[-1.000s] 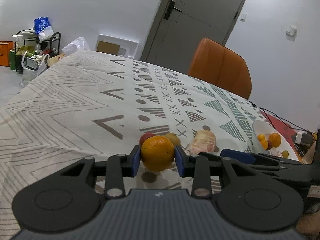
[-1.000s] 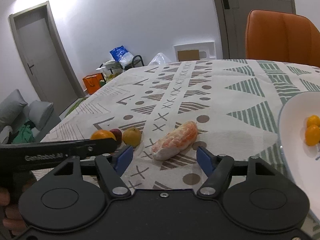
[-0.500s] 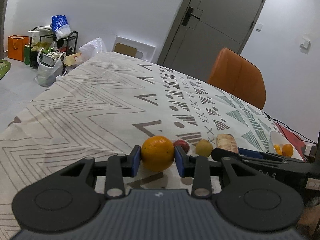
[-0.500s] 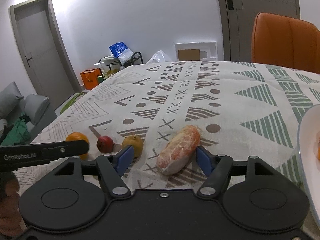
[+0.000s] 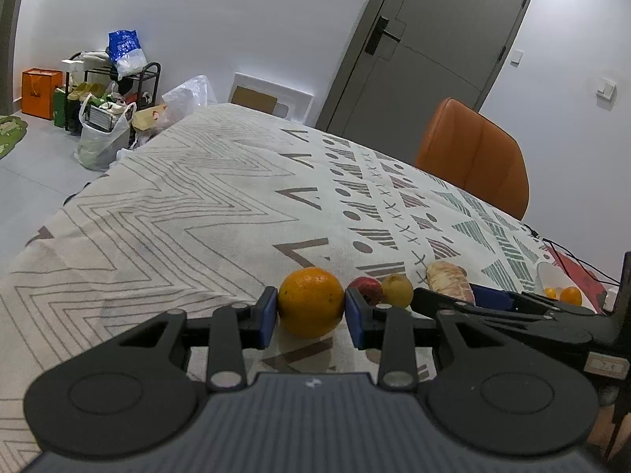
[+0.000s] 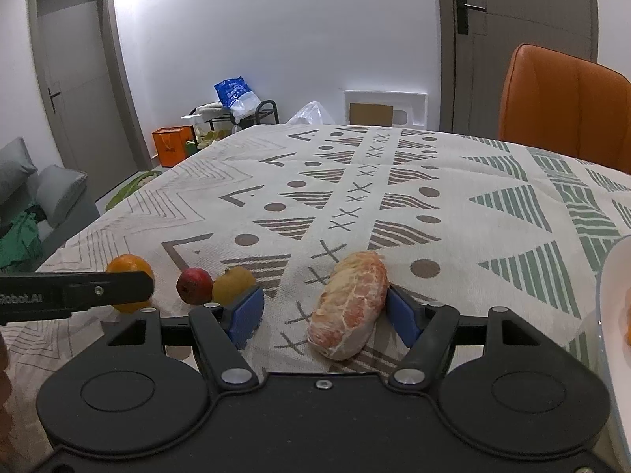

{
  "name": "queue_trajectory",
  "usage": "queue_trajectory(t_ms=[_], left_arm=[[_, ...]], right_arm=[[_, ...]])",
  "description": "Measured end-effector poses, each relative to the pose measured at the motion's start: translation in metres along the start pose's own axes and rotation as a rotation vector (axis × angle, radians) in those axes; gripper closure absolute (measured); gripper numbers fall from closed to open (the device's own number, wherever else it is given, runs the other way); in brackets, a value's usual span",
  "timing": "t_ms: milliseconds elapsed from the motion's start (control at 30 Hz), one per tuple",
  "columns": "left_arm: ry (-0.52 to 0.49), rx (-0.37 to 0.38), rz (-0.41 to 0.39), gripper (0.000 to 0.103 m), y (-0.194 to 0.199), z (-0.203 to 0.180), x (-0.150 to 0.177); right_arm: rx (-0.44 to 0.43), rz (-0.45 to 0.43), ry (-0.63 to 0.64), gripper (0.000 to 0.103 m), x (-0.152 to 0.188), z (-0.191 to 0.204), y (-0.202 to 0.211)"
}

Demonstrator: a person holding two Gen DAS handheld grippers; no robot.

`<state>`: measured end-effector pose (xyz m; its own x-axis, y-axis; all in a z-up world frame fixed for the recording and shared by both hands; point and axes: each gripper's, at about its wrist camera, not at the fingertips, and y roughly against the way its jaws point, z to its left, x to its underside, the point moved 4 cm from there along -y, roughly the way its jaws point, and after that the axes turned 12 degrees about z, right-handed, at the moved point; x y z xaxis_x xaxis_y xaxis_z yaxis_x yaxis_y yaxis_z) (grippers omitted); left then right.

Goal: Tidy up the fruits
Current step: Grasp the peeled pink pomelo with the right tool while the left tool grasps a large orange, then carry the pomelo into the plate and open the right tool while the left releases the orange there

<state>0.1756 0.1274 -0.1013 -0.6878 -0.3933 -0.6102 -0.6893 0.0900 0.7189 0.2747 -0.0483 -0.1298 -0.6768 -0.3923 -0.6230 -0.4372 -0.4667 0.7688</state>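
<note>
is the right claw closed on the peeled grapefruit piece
No, the right claw stands open around the peeled piece, with a clear gap at its left pad.

Two fisheye views, each set low behind its own tool and angled down across the table (image 5: 205,213). Left view: close over the orange (image 5: 310,302), facing the grey door (image 5: 426,51) and orange chair (image 5: 473,153). Right view: close over the peeled fruit (image 6: 349,303), facing the same chair. Shared: the fruit row, patterned cloth, the cluttered rack (image 6: 232,112).

Orange chair (image 5: 473,149) behind a cream tablecloth (image 5: 189,213) with grey-green geometric patterns.
</note>
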Motion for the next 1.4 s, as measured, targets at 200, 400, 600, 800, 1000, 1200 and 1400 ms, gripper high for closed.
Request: queue_trajectory(t_ms=[200,400,600,800,1000,1200,1400], left_arm=[[0.01,-0.024,-0.008,0.068,0.008,0.005,0.001],[-0.013,-0.013,-0.018,0.068,0.014,-0.004,0.003],[-0.028,-0.002,-0.014,0.068,0.012,-0.015,0.003],[-0.066,0.017,-0.014,0.068,0.012,-0.035,0.002],[-0.112,0.026,-0.012,0.068,0.011,-0.058,0.002],[-0.158,0.042,-0.014,0.068,0.008,-0.086,0.004],[-0.202,0.06,-0.009,0.068,0.003,-0.111,0.005]], right_arm=[[0.065,0.002,0.041,0.059,0.001,0.005,0.0],[0.083,0.009,0.071,0.07,0.004,0.006,0.008],[0.056,-0.025,0.026,0.07,0.008,-0.001,0.031],[0.046,-0.061,-0.018,0.07,0.01,-0.014,0.051],[0.049,-0.096,-0.061,0.07,0.015,-0.033,0.068],[0.066,-0.123,-0.107,0.07,0.024,-0.055,0.084],[0.093,-0.137,-0.151,0.07,0.037,-0.079,0.096]])
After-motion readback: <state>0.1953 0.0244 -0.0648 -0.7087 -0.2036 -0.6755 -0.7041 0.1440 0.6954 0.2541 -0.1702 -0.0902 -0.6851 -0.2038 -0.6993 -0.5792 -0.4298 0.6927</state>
